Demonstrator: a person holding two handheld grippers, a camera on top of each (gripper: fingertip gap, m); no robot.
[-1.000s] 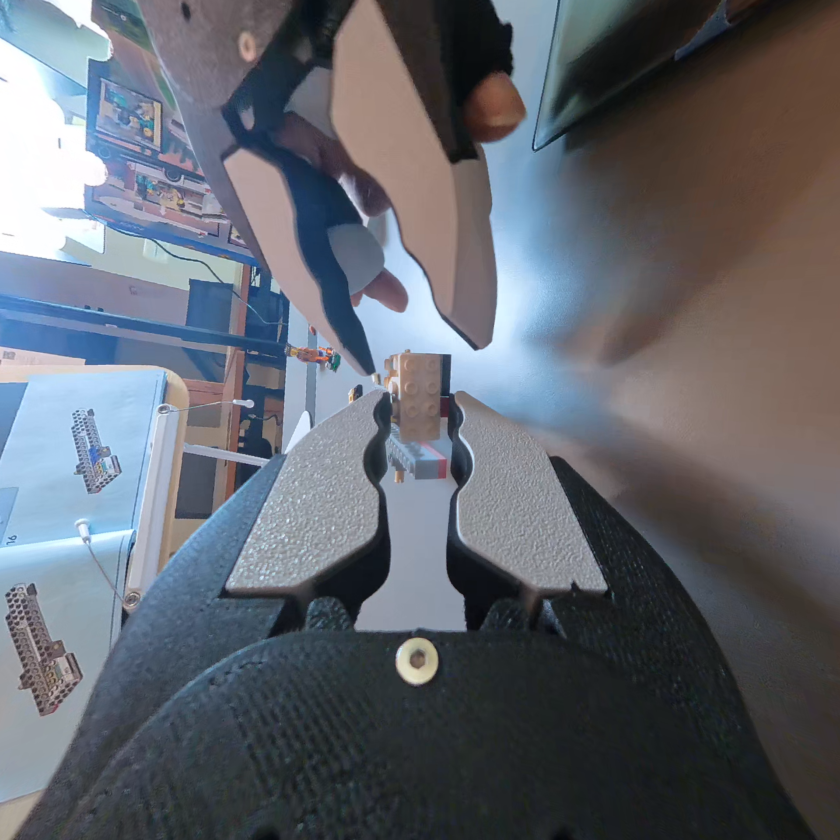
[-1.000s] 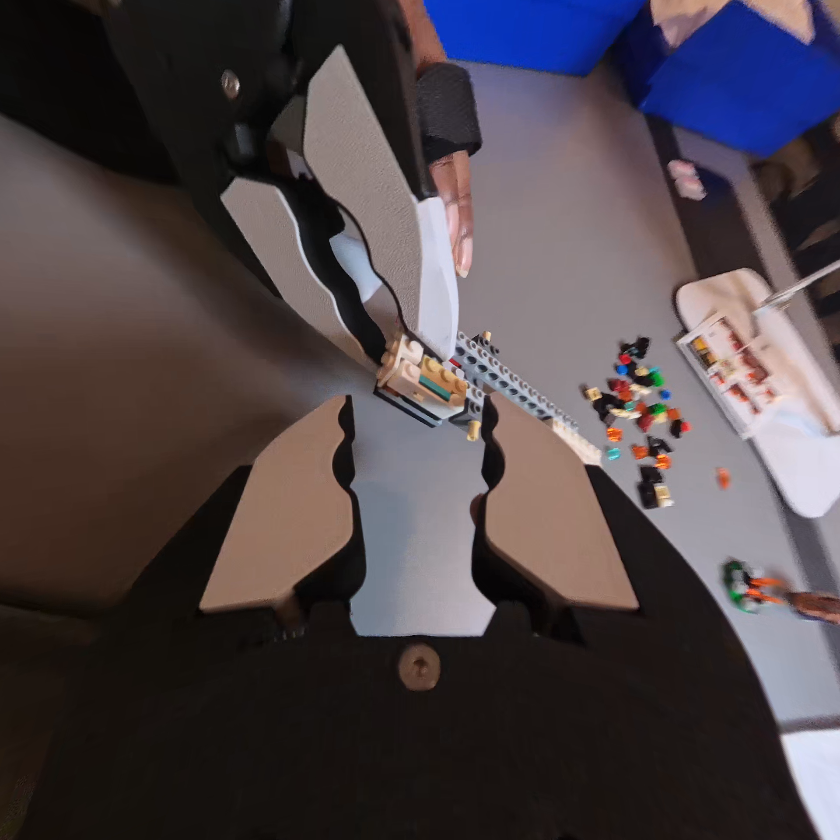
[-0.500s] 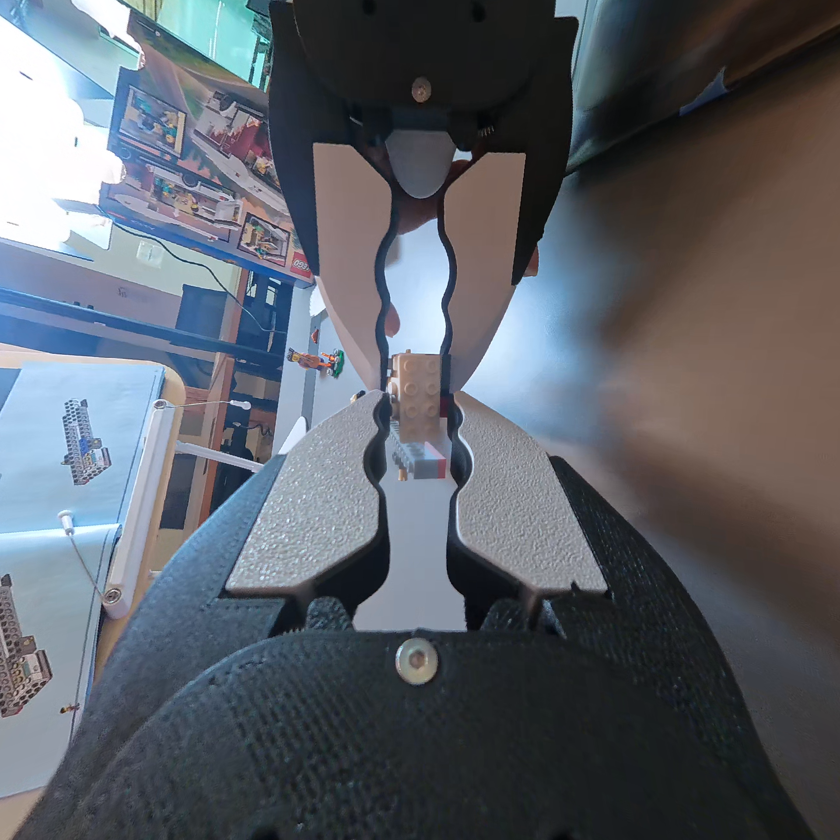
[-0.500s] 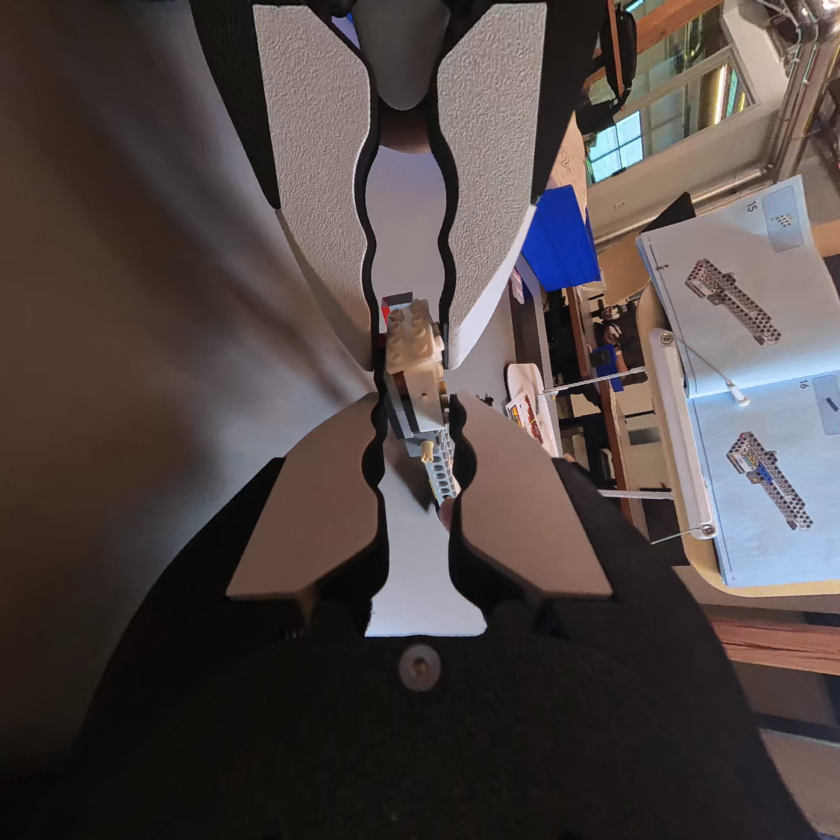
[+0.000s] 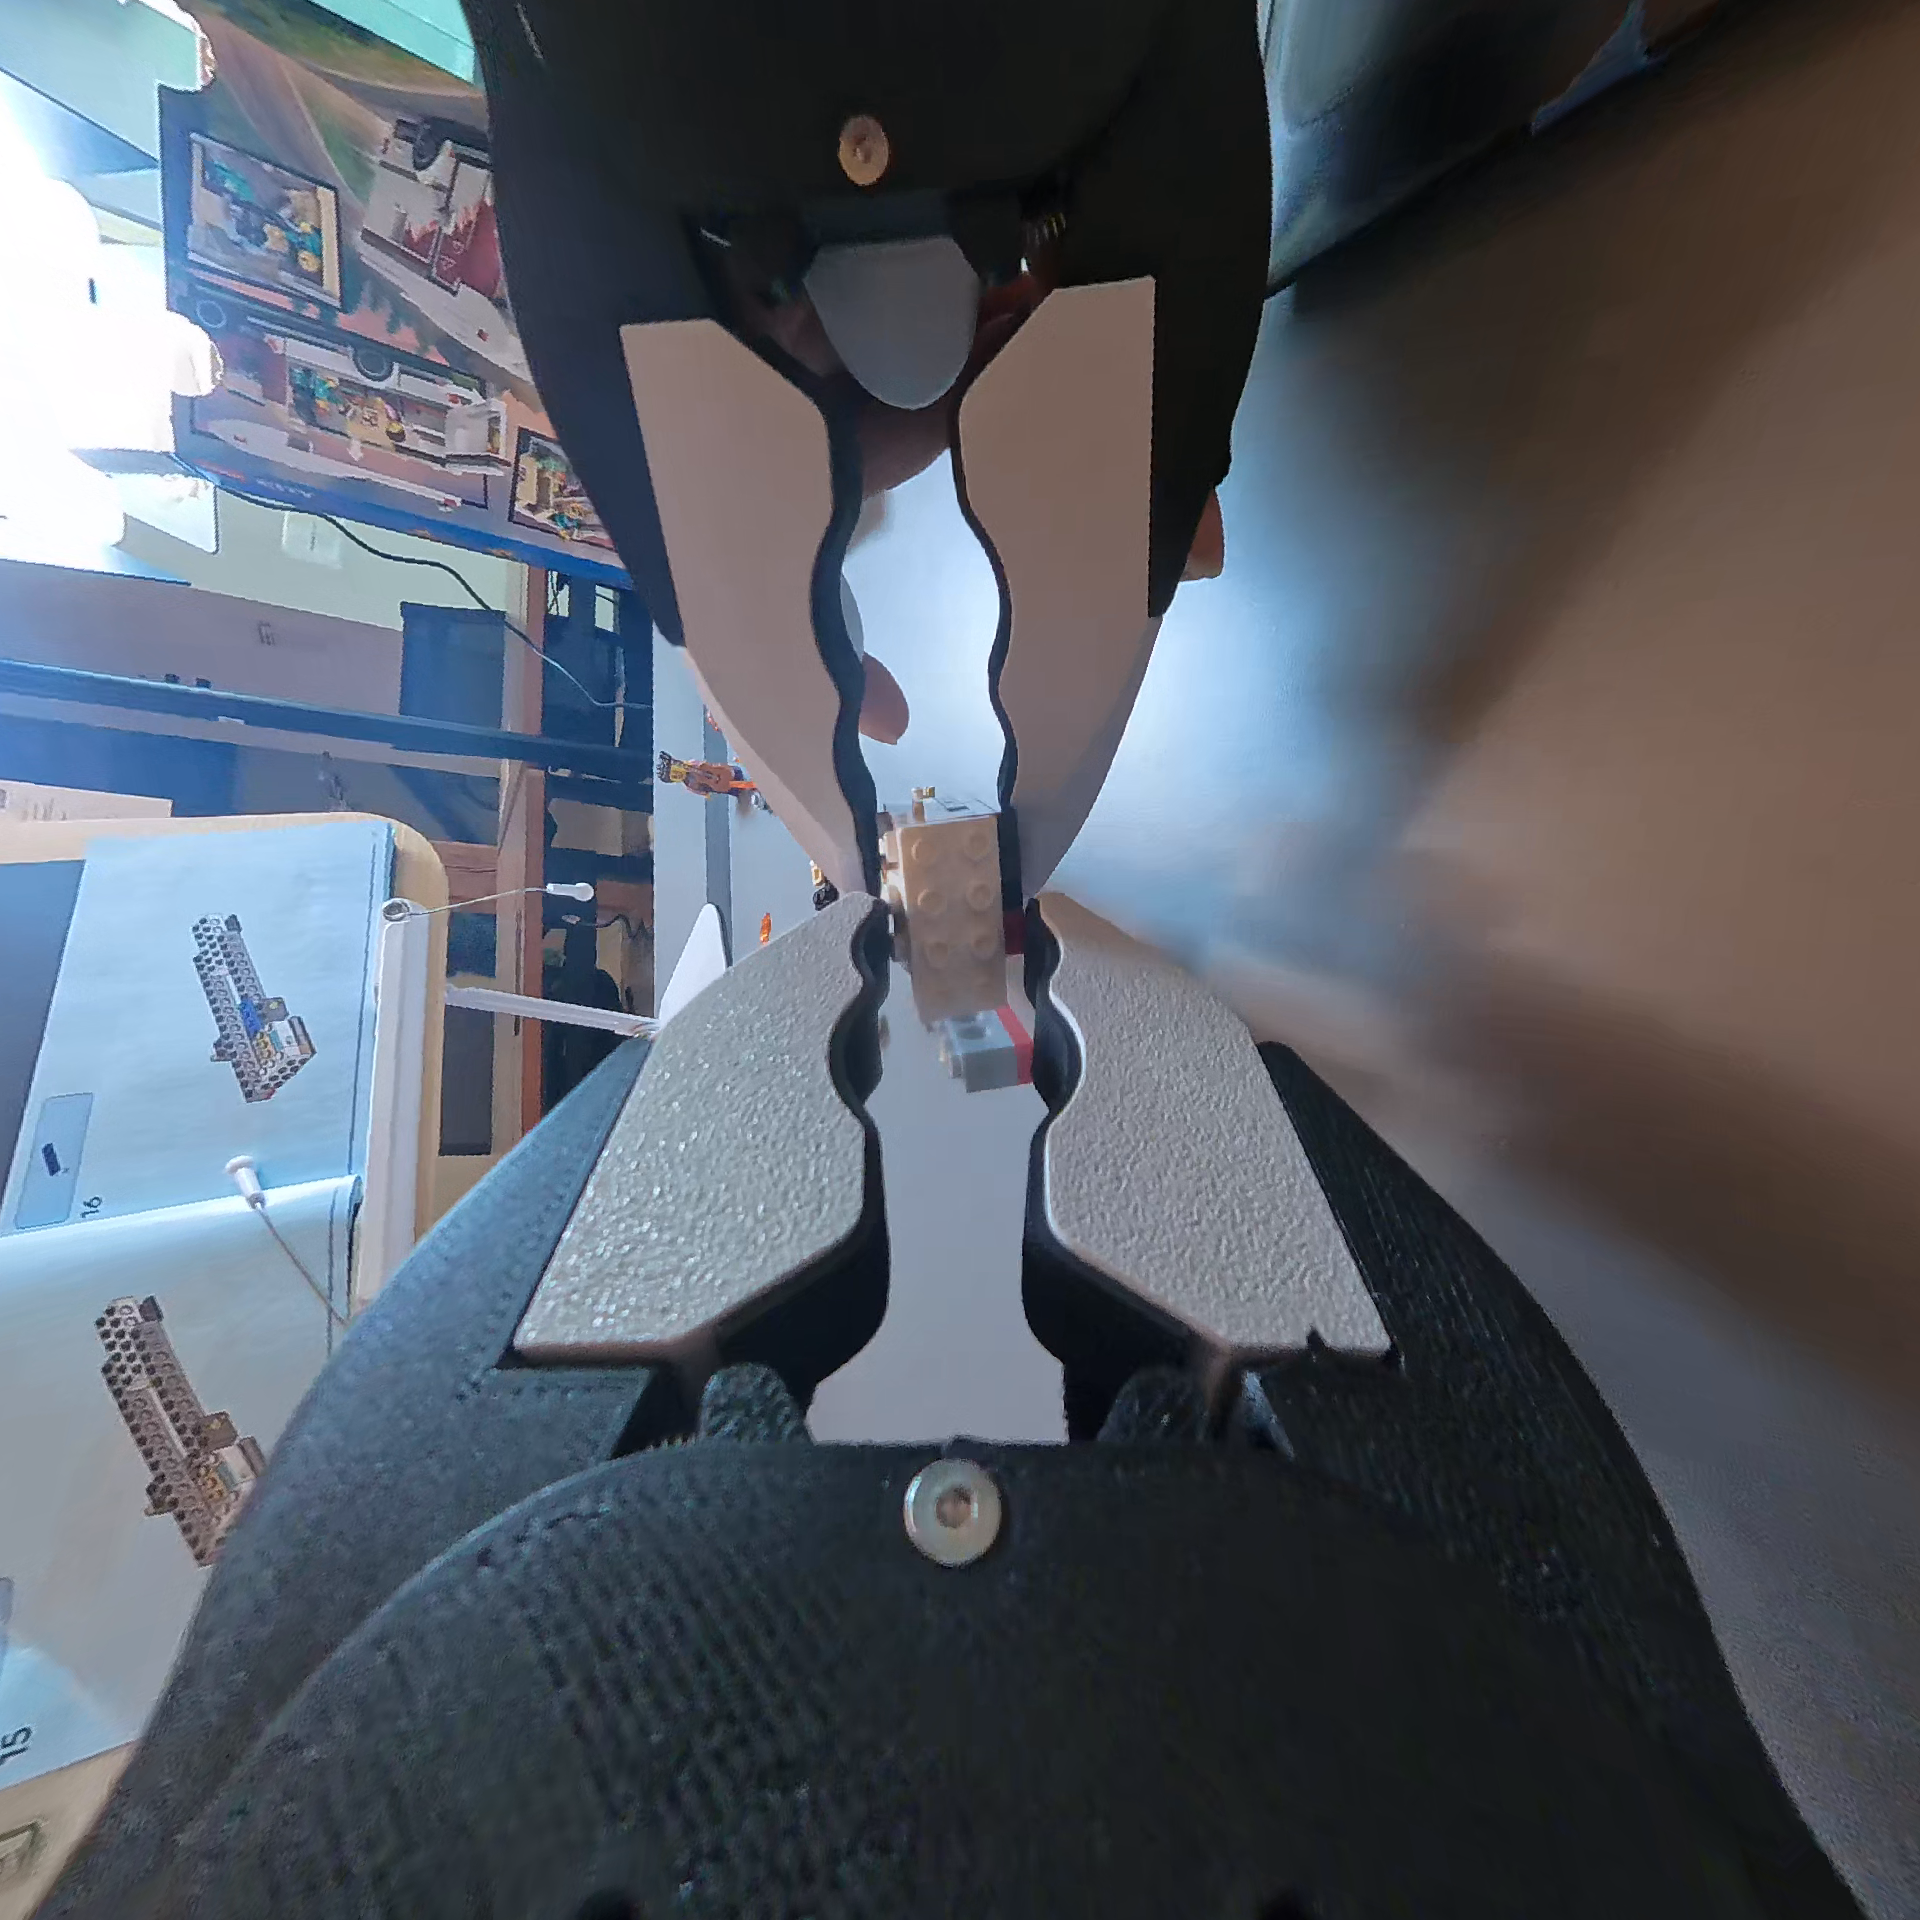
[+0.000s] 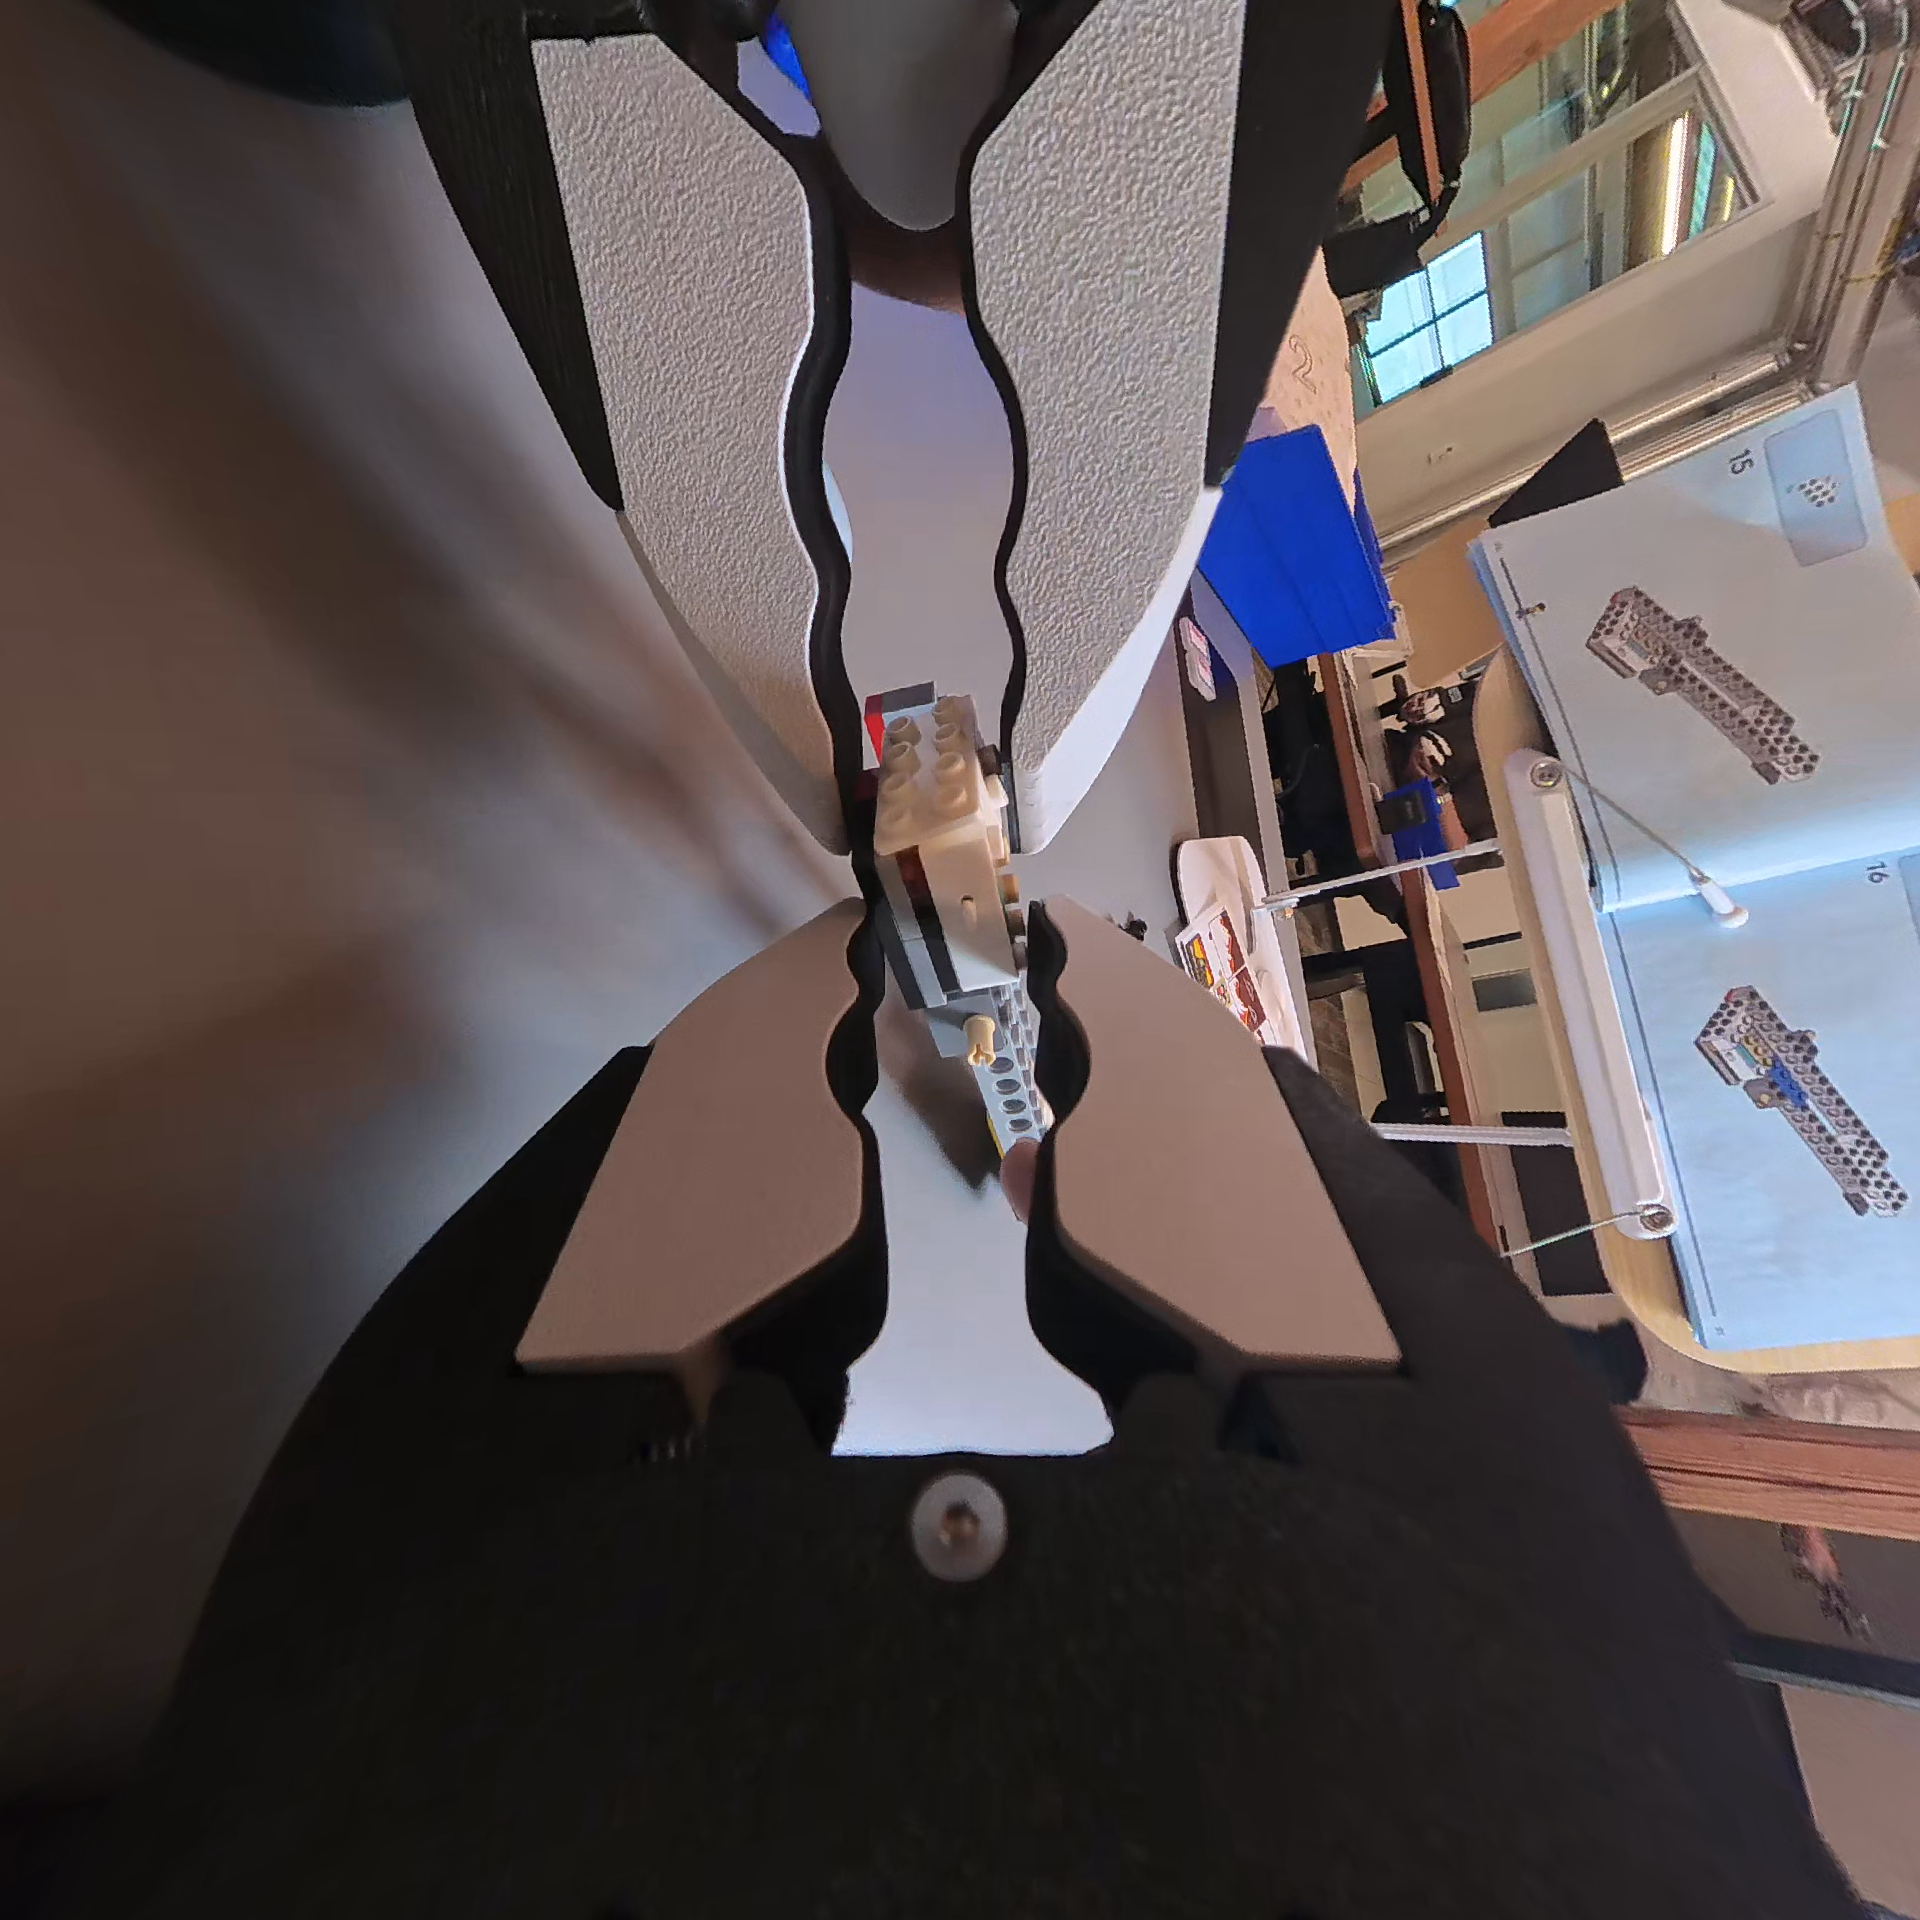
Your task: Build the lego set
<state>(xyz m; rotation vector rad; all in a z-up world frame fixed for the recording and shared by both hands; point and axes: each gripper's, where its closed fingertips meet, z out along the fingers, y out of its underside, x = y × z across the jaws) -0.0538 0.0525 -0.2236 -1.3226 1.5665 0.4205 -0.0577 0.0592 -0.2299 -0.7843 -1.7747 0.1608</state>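
The small lego assembly consists of a tan studded brick on top, a white and brown mid-section, dark grey and light grey plates, a red edge piece, and a long light grey perforated beam with a tan pin projecting from it. In the left wrist view the same assembly shows its tan studded face, with a grey and red block at the near end.

The open instruction booklet on a wooden stand is the landmark. The assembly is held in the air well to one side of the booklet, above the pale grey surface. A white tray lies between the assembly and the booklet; a blue box stands beyond it. A printed lego box stands behind the booklet in the left wrist view.

The left tongs and the right tongs face each other tip to tip. Each pair is closed on the assembly: the left on the tan brick end, the right on the plates just above the beam. A fingertip touches the beam's lower end.
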